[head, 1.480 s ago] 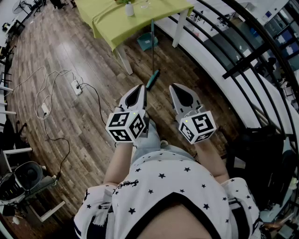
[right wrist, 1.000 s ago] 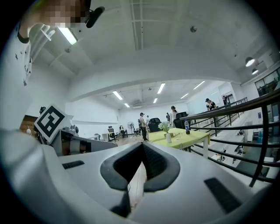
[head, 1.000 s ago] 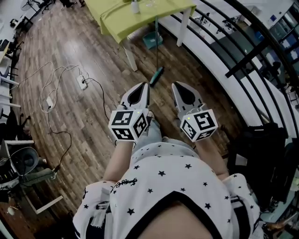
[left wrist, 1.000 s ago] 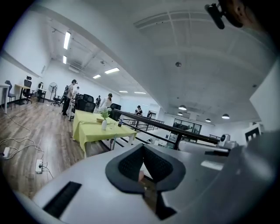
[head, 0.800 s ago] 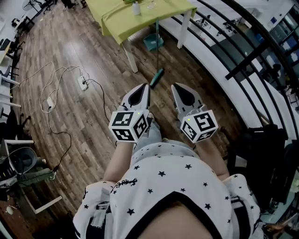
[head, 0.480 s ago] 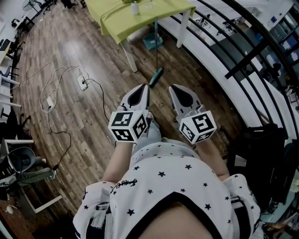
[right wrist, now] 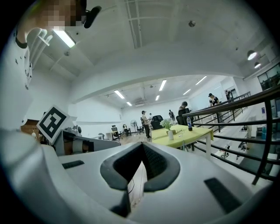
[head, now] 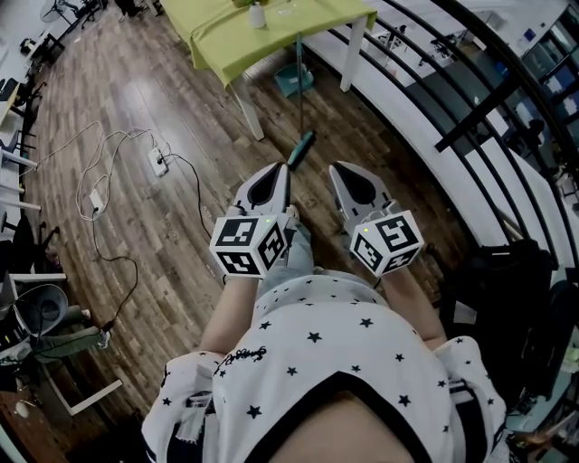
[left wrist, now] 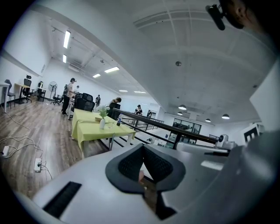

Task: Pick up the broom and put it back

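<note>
The broom [head: 299,99] shows in the head view as a thin teal handle. It runs from the table edge toward me and ends in a dark grip [head: 301,147]. A teal piece [head: 293,80] sits at its far end under the table; I cannot tell whether it is the broom's head or a dustpan. My left gripper [head: 279,169] is shut and empty, its tip just short of the dark grip. Beside it, my right gripper [head: 336,169] is shut and empty too. In both gripper views the jaws meet at the tip, left gripper [left wrist: 143,148] and right gripper [right wrist: 141,146], and the broom is hidden.
A table with a yellow-green cloth [head: 262,32] stands ahead, with a bottle [head: 258,15] on it. A black railing [head: 470,118] curves along the right. A power strip [head: 156,163] and white cables lie on the wooden floor at left. A dark bag [head: 498,289] sits at right.
The head view shifted slightly after the earliest frame. Both grippers keep the same pose, shut and side by side, near the broom's grip end.
</note>
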A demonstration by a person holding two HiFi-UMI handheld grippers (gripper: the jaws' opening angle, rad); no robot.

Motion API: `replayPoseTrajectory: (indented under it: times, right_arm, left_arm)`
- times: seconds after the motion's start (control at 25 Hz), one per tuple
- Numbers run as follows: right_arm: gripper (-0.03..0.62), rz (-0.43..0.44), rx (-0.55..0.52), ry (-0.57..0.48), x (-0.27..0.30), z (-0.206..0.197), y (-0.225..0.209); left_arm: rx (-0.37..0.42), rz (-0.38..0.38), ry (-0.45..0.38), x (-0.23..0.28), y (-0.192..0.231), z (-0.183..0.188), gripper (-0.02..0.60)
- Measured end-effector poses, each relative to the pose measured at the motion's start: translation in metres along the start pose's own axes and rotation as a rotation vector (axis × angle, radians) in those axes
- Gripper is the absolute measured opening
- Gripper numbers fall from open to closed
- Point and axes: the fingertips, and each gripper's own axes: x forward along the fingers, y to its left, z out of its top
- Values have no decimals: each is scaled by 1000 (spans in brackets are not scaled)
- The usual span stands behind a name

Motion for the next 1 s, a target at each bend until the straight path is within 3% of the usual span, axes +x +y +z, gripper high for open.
replayPoseTrajectory:
  times: [0.4, 1.0]
  right_arm:
    - [-6, -30, 4, 11, 50, 8, -41]
    - [-6, -24, -3, 33, 181, 37, -71]
  left_arm:
    - [6, -15, 6, 55, 29, 18, 11]
    - [0, -56, 18, 140, 114, 76, 11]
